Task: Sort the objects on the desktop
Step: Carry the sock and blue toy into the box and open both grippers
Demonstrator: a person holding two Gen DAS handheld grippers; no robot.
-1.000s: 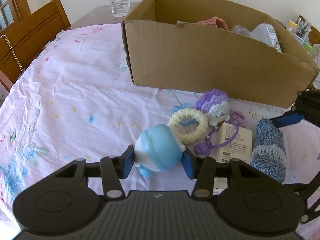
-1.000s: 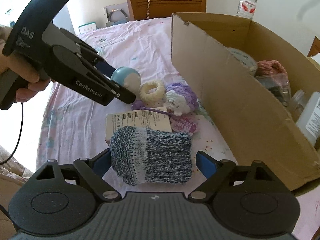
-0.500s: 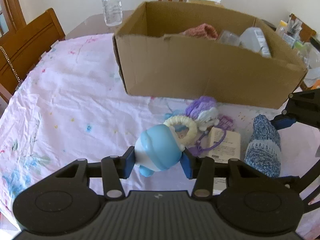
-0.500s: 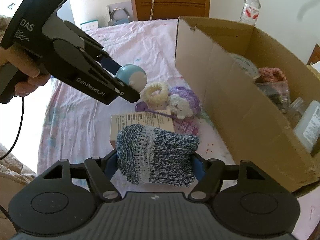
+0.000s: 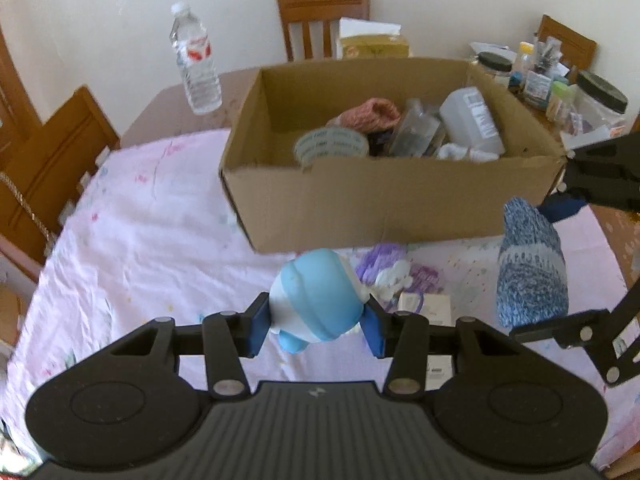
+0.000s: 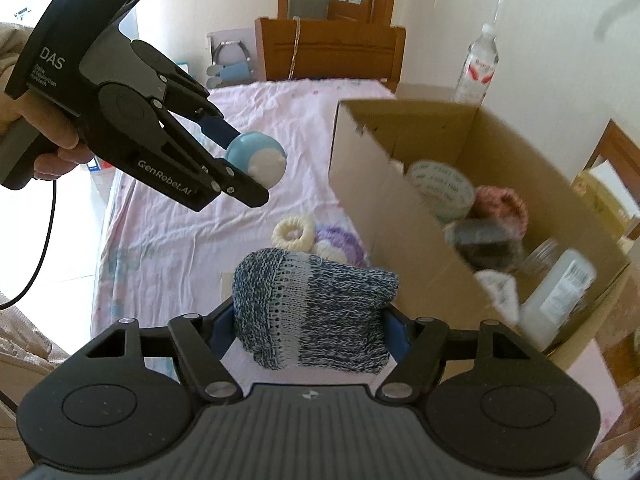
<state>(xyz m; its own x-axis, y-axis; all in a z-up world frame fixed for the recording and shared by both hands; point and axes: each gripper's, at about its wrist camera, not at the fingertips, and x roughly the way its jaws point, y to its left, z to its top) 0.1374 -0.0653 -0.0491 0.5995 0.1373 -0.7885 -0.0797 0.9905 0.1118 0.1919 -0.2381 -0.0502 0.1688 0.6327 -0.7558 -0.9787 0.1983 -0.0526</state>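
My left gripper (image 5: 316,322) is shut on a blue and white toy figure (image 5: 316,298), held in the air above the pink tablecloth in front of the cardboard box (image 5: 384,204). It also shows in the right wrist view (image 6: 256,160). My right gripper (image 6: 310,332) is shut on a blue and white knitted sock roll (image 6: 316,312), lifted beside the box's near corner (image 6: 400,220); the roll shows at right in the left wrist view (image 5: 530,272). A cream ring (image 6: 293,233), a purple knitted toy (image 5: 384,266) and a small white carton (image 5: 426,304) lie on the cloth.
The box holds a tape roll (image 5: 332,148), a pink knitted item (image 5: 370,114), a white plastic bottle (image 5: 472,120) and other things. A water bottle (image 5: 196,68) stands behind the box at left. Jars and clutter (image 5: 560,80) sit at back right. Wooden chairs surround the table.
Both grippers have risen with their objects. The right gripper closed on the sock roll and lifted it off the cloth. The box's inside has come into view.
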